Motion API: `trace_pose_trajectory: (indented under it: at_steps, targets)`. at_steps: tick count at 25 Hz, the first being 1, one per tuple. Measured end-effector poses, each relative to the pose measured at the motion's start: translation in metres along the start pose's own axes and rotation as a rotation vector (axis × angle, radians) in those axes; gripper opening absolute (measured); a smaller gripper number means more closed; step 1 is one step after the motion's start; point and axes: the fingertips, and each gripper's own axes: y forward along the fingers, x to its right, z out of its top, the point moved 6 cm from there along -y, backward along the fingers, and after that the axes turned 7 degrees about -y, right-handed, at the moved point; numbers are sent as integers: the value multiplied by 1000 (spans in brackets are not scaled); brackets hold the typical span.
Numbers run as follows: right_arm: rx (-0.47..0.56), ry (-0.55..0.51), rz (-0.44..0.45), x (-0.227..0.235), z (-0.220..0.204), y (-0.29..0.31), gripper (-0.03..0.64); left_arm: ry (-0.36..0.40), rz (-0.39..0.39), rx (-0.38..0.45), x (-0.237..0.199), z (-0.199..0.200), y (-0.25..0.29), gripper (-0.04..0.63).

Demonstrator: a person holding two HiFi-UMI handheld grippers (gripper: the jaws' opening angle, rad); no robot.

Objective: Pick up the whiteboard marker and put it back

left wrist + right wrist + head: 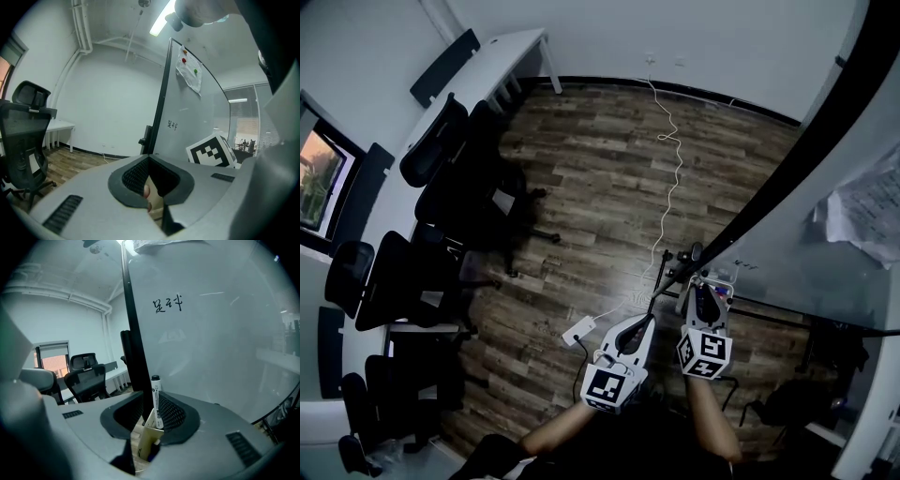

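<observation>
Marker parked at the foot of the whiteboard point(211, 333).
Your right gripper point(150, 420) and left gripper point(151, 180) both have their jaws spread, clamping nothing. Between the right jaws sits a tan box point(146, 439), with the whiteboard marker point(157, 401) upright in it.

Two grippers are showing: the left gripper point(652, 304) and the right gripper point(698, 278). One whiteboard point(211, 333) is standing, carrying one sheet of paper point(191, 77) and two magnets point(183, 60), one red and one green. One whiteboard marker point(156, 399) and one cardboard box point(146, 437) are showing. At least four black office chairs point(403, 281), one white table point(502, 56), one white cable point(673, 178) and one power strip point(578, 331) are lying in view.
</observation>
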Motion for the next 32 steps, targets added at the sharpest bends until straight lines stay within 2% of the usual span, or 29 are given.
trace_pose_trajectory:
  at_steps: [6,12,15,17,20,25,32]
  targets:
    - [-19,2,-18,1,0,11,100,28,7,-25,-9,-4,2,8]
    - [-31,5,-41,5,-2,18,101,-46,14,-1,-10,-6,2,8]
    - [-44,5,-69,8,-3,21,98,-1,22,-37,-16,-11,-1,8]
    - [-52,0,-76,9,-3,22,90,-5,32,-31,-19,-9,-2,8]
    - [-54,-13,-79,9,-3,22,83,12,35,-36,-21,-8,-3,8]
    - [-55,-14,-74,10,-3,20,78,-57,30,0,-17,-8,-4,8]
    - [-34,-22,-63,11,-1,11,77,-34,57,-27,-16,-8,-7,8]
